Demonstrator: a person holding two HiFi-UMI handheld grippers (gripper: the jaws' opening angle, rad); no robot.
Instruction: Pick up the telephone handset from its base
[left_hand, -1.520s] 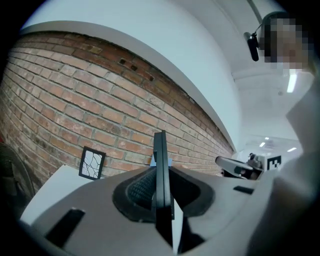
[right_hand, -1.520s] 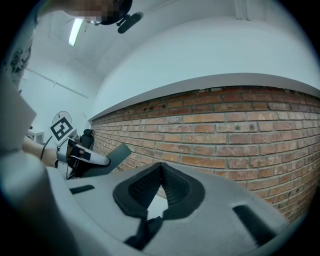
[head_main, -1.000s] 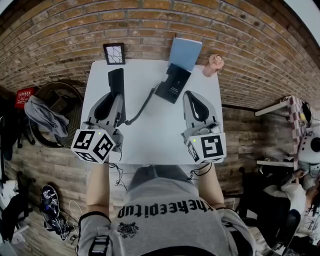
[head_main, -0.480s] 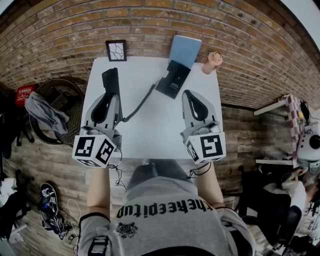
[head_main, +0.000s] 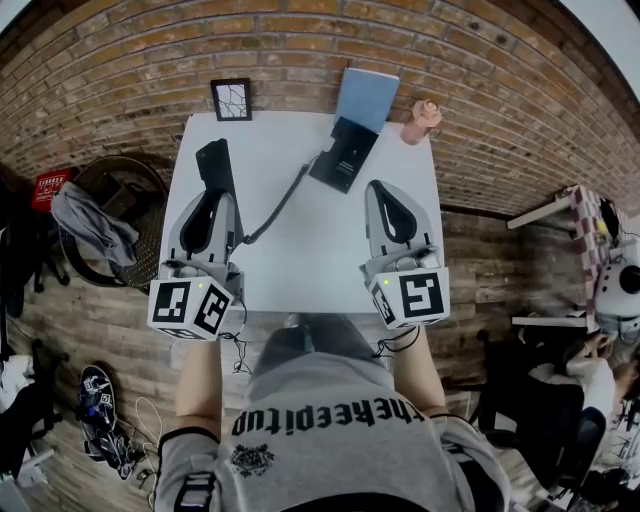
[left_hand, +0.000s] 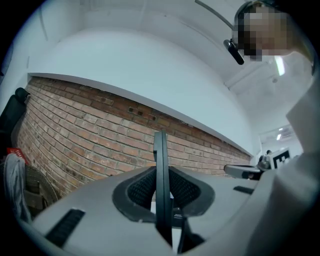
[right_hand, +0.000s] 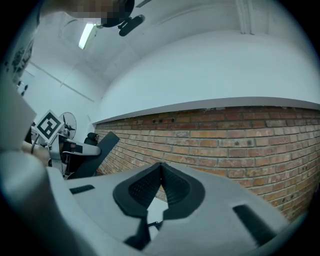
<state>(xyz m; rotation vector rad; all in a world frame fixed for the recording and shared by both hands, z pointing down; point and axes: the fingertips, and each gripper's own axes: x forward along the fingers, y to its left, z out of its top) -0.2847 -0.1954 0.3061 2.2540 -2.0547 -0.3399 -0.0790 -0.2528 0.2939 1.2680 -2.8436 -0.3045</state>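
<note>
Left gripper (head_main: 218, 195) is clamped on the black handset (head_main: 212, 160), which is well clear of its base (head_main: 345, 155); the cord (head_main: 280, 205) runs between them. Right gripper (head_main: 383, 192) has its jaws together and holds nothing. Pickup judged complete, 0 steps outstanding.

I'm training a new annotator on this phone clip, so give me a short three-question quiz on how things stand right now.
1. True or false: the left gripper holds the handset off its base.
2. The right gripper has its jaws: A) together, with nothing between them; B) clamped on the handset; C) wide apart.
3. Fill in: a ___ runs across the table from handset to base.

Key: 1 true; 2 A; 3 cord.
</note>
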